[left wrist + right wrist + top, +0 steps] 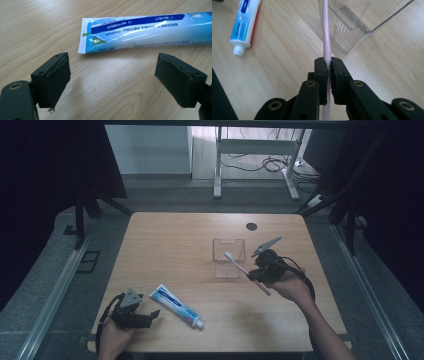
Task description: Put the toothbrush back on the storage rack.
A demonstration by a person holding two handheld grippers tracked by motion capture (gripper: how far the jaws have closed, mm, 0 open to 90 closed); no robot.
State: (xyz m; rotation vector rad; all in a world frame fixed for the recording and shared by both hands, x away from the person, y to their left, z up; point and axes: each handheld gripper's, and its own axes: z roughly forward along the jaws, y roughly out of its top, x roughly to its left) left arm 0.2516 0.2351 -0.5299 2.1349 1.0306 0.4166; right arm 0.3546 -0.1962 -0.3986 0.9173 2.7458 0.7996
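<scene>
1. The wooden worktop (165, 240) stood in a dim room, with grey floor and a desk frame beyond it.
2. A clear plastic holder (228, 257) stood upright near the worktop's middle and appeared empty, so the main step, judged by this, was not yet done.
3. A blue-and-white toothpaste tube (177, 305) lay flat near the front edge, untouched.
4. The pink toothbrush (240, 265) was lifted off the worktop, its head just beside the holder's rim.
5. The right gripper (328, 72) had its fingers clamped narrowly on the toothbrush handle.
6. The left gripper (112, 80) rested near the tube's crimped end, fingers wide and holding nothing.
</scene>
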